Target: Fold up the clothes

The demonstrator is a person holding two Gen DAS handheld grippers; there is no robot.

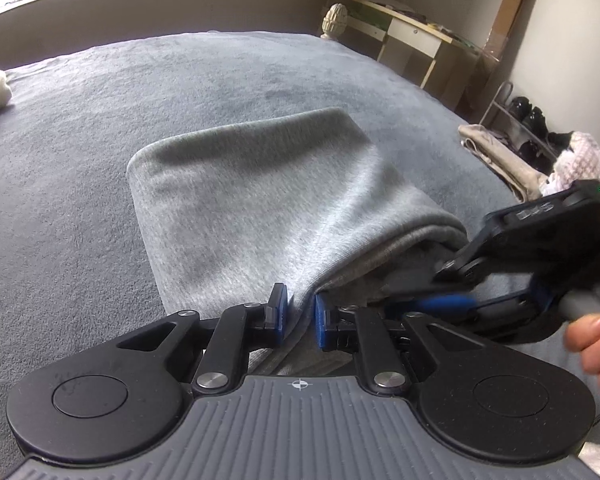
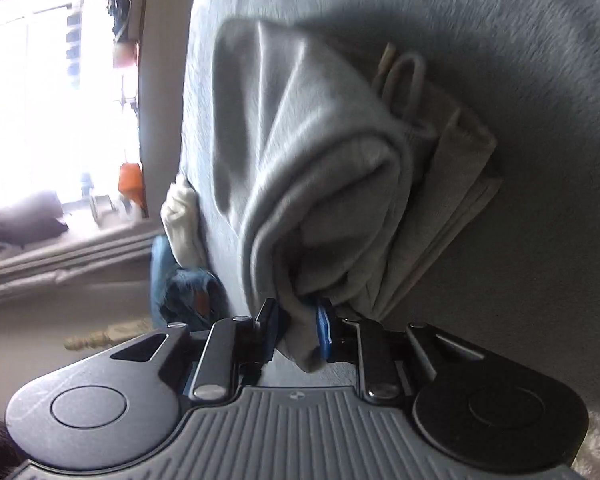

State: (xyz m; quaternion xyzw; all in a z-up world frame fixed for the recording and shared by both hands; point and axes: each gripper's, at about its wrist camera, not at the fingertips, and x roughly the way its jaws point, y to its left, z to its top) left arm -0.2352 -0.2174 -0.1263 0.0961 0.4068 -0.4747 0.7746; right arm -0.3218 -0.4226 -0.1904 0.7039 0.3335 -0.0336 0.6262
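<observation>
Grey sweatshirt (image 1: 252, 200) folded on grey fleece blanket (image 1: 80, 160), left gripper (image 1: 300, 316) clenched on its near edge, right gripper (image 2: 298, 328) pinching bunched fabric, possibly a drawstring (image 2: 404, 80), motion-blurred.

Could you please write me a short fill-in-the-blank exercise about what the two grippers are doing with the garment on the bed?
1. The left gripper is shut on the ____ garment.
2. The garment lies on a grey-blue ____.
3. The right gripper is ____ on the same garment.
4. A folded ____-coloured cloth lies beside the garment.

Missing words: grey; blanket; shut; beige
</observation>
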